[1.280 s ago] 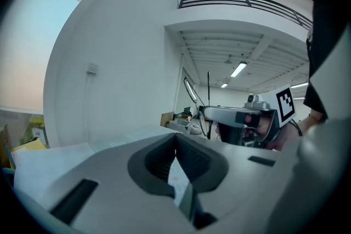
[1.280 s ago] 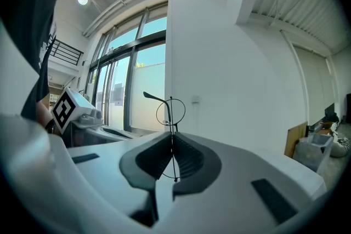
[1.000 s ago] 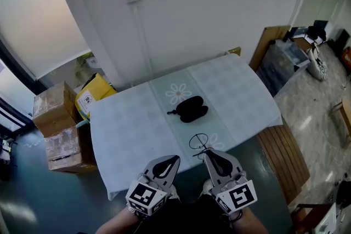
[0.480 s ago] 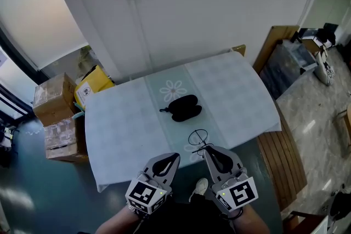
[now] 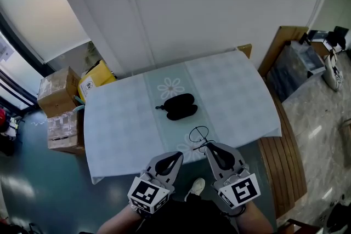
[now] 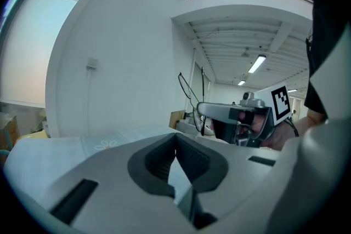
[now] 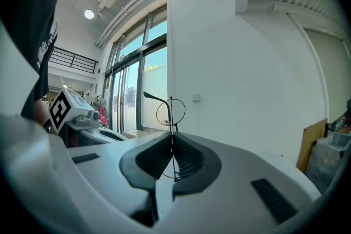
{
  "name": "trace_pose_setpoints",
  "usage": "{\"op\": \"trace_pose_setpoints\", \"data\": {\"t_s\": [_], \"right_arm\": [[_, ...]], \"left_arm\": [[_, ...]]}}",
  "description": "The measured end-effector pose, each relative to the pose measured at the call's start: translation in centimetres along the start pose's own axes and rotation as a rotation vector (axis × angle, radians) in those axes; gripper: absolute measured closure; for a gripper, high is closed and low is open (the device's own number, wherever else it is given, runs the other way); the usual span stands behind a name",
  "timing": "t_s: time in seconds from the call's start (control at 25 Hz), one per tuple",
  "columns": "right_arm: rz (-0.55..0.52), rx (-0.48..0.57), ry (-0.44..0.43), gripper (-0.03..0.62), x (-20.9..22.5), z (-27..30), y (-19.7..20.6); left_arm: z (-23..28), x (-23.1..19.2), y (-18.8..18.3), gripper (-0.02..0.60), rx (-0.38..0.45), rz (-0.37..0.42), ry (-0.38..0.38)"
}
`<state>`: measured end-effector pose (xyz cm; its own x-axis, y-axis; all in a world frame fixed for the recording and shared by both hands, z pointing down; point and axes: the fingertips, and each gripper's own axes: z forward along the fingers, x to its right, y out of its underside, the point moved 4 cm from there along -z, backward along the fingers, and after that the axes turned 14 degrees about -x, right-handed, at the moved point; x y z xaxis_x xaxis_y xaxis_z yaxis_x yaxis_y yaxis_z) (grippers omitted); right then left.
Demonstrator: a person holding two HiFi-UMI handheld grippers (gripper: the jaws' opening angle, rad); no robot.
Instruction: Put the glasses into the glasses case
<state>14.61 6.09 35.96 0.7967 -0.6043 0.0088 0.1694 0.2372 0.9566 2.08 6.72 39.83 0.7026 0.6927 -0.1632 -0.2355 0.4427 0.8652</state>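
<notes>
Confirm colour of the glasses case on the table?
The glasses case is black; it shows best in the head view.

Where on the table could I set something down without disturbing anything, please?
The table is bare left of the glasses case, out to its left edge, and likewise right of the case to the right edge. The strip behind the case is free too. Only the middle front is crowded: the glasses held in the right tongs.
</notes>
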Motion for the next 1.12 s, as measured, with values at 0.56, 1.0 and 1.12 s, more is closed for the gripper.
{"op": "trace_pose_setpoints", "data": {"t_s": [0.56, 1.0, 1.12], "right_arm": [[-0.011, -0.001, -0.052, 0.563, 1.6, 2.2, -1.0], [-0.014, -0.023, -0.01, 0.563, 1.4, 7.3, -2.7], [-0.012, -0.033, 0.004, 0.563, 1.3, 8.6, -3.1]], "left_arm": [[0.0, -1.0, -1.0, 0.555, 0.002, -0.021, -0.059], [-0.6, -6.2, -1.2, 0.555, 0.013, -0.035, -0.029], [-0.7, -7.5, -1.5, 0.555, 0.017, -0.039, -0.016]]}}
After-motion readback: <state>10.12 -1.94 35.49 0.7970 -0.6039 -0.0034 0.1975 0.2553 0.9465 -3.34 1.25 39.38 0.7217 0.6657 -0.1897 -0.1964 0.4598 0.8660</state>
